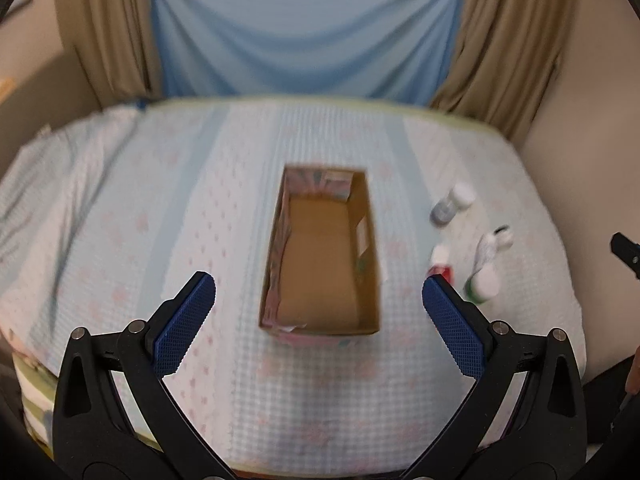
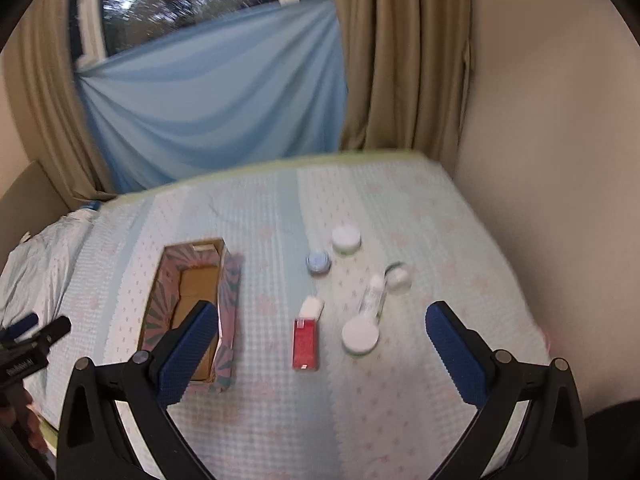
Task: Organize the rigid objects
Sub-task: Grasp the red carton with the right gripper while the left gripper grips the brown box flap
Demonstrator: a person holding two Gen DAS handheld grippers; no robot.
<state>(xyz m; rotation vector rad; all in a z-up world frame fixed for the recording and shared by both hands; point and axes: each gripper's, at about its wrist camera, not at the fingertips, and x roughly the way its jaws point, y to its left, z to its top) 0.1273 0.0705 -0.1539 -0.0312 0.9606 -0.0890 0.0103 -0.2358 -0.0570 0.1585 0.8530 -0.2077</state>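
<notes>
An open cardboard box with patterned sides stands empty on the bed; it also shows in the right wrist view. To its right lie a red bottle with a white cap, a white-capped green bottle, a slim white tube, a blue-lidded jar, a white-lidded jar and a small clear jar. My left gripper is open and empty above the box's near end. My right gripper is open and empty above the red bottle.
The bed has a pale blue quilted cover. A wall runs along its right side. Tan curtains and a blue drape hang behind. Rumpled bedding lies at the left.
</notes>
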